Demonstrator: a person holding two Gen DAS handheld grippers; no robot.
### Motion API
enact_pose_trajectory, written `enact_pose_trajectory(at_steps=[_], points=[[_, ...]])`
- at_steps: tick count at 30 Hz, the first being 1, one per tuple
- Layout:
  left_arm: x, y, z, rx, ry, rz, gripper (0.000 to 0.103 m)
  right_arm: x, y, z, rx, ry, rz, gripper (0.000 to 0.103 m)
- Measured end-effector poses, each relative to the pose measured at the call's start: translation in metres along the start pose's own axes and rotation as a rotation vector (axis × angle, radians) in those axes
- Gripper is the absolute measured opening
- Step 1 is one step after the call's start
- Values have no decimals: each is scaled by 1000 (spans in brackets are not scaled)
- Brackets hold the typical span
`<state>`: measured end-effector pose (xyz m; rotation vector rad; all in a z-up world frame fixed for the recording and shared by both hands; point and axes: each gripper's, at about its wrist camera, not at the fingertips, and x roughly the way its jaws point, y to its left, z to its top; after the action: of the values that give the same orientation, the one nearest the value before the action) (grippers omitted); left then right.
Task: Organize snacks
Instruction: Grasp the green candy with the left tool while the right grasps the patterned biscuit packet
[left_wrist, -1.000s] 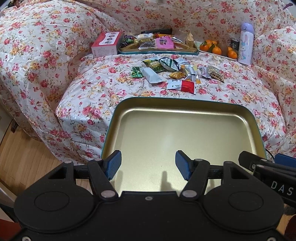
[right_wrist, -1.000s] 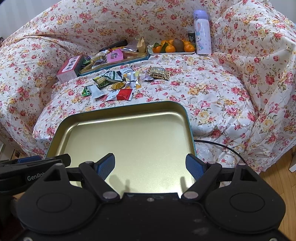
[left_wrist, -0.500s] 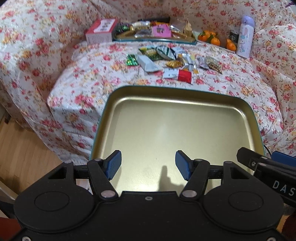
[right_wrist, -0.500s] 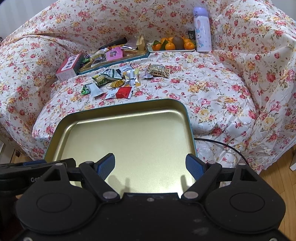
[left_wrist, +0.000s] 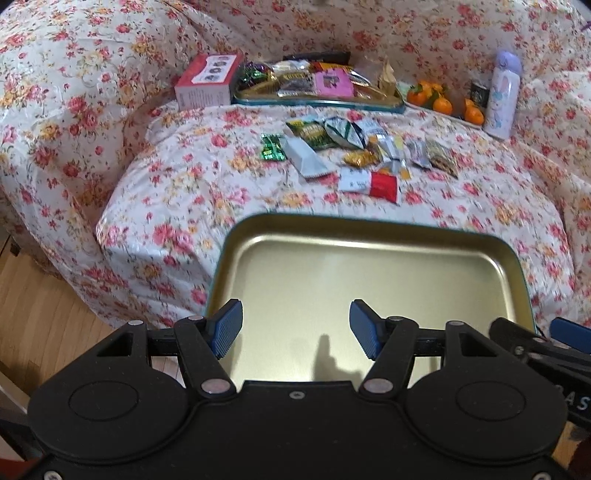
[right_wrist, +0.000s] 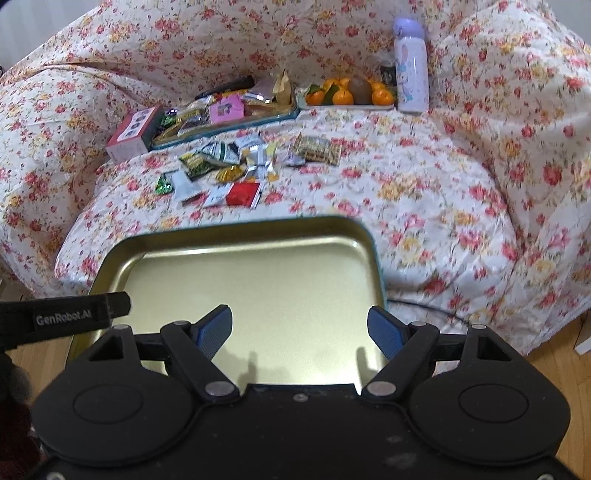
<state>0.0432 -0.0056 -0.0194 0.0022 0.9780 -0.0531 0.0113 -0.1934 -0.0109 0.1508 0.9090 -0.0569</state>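
Both claws, left gripper (left_wrist: 295, 326) and right gripper (right_wrist: 300, 332), gape wide, holding nothing, above the empty gold tray (left_wrist: 369, 236); loose snacks (left_wrist: 347, 155) lie well ahead; slick overlapping wrappers could slip or come up doubled.

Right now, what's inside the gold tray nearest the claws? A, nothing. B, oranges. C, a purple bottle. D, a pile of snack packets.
A: the gold tray shows only bare metal and shadows, while the loose snack packets lie on the floral cover beyond it.
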Motion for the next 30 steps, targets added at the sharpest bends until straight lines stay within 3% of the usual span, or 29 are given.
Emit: enact_pose_trajectory(at_steps=[13, 18, 25, 30], points=[[36, 15, 51, -35, -42, 24, 66, 37, -9, 57, 44, -10, 2, 81], [56, 19, 78, -16, -47, 30, 66, 58, -10, 76, 48, 16, 3, 74], [93, 30, 121, -17, -5, -11, 66, 87, -15, 103, 60, 37, 7, 74], [123, 38, 145, -21, 26, 6, 65, 106, -12, 124, 40, 37, -7, 74]])
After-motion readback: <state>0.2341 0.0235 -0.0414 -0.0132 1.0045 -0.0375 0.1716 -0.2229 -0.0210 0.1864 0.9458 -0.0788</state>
